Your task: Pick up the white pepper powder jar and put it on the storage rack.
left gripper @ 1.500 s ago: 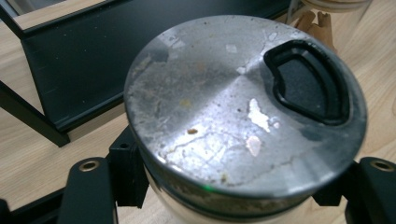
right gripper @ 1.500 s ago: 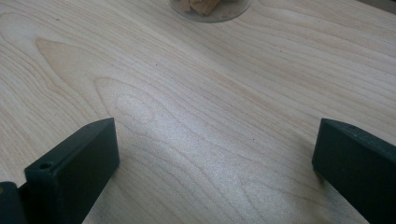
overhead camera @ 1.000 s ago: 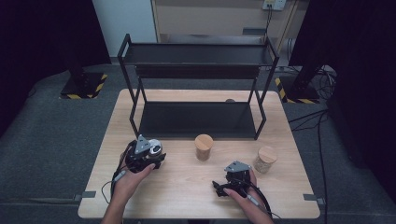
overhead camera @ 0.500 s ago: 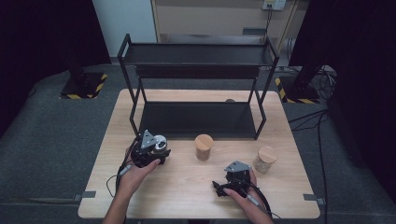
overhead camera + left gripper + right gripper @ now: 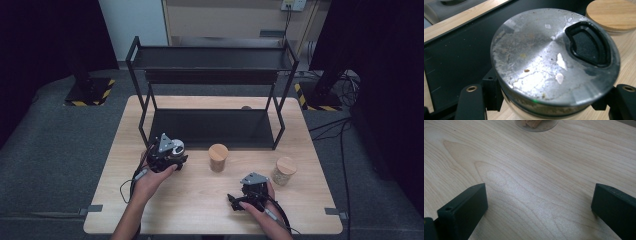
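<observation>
The jar [image 5: 554, 62] held in the left gripper [image 5: 167, 156] is mostly hidden from the high view, where just a pale round glint shows under the gripper's grey plate. In the left gripper view its glass body is cut off at the bottom edge, so what is inside cannot be made out. The right gripper [image 5: 243, 199] sits low over the table [image 5: 200, 210]; in its own view the glass base of a jar [image 5: 536, 125] is cut off at the top edge, with something tan inside that is too cropped to identify.

Counted: two grippers, one black two-tier rack [image 5: 212, 90], and three jars, namely the held one and two with wooden lids. One wooden-lidded jar [image 5: 218, 157] stands just in front of the rack's lower shelf, and the other [image 5: 284, 171] stands near the rack's right front leg.

The held jar has a round brushed-metal lid, scratched and flecked with pale and brown specks, with a black-rimmed, rounded, fan-shaped opening near one edge. It hovers at the front left corner of the rack, partly over the lower shelf, just left of the nearer wooden-lidded jar.

The left tongs are clenched on that metal-lidded jar, their black jaws pressing it from both sides. The right tongs are released, jaws spread wide over bare wood in front of the rack, with nothing between them.
</observation>
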Tool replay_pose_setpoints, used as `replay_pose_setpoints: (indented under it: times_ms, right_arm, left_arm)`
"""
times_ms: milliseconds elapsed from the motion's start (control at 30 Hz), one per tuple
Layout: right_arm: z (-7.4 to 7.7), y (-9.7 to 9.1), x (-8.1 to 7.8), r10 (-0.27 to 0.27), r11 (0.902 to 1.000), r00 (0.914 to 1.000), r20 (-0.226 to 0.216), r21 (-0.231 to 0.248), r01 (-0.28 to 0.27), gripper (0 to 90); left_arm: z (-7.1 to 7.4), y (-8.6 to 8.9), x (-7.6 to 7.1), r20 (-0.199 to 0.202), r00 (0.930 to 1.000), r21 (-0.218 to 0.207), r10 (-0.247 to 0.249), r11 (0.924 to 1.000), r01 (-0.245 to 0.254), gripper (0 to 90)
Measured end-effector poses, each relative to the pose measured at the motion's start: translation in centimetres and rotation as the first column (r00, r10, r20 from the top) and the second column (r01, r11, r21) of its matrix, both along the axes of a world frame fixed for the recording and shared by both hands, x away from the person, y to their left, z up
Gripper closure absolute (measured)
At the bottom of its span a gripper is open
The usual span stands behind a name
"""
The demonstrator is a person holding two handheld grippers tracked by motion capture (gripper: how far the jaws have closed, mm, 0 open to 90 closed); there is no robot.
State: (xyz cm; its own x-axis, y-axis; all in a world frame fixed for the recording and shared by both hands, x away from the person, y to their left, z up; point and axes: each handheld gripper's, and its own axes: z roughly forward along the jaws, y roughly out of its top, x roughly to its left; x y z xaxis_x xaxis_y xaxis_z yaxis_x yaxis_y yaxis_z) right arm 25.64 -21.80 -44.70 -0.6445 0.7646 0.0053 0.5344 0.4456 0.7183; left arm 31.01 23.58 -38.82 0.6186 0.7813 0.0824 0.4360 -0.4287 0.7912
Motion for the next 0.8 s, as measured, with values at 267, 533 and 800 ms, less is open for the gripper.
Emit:
replay_pose_setpoints:
  times_ms: [267,533,800]
  right_arm:
    - [0.0,0.0,0.0,0.0,1.0,1.0,0.0,0.0,0.0,0.7]
    - [0.0,0.0,0.0,0.0,1.0,1.0,-0.001,0.0,0.0,0.7]
    - [0.0,0.0,0.0,0.0,1.0,1.0,-0.001,0.0,0.0,0.7]
  left_arm:
    - [0.4,-0.9,1.0,-0.003,1.0,0.015,-0.006,0.9999,0.006,29.0]
    - [0.6,-1.6,1.7,0.007,1.0,0.012,-0.003,0.9999,0.003,29.1]
    - [0.8,-1.8,2.3,0.014,0.9999,0.006,0.005,1.0,-0.005,29.1]
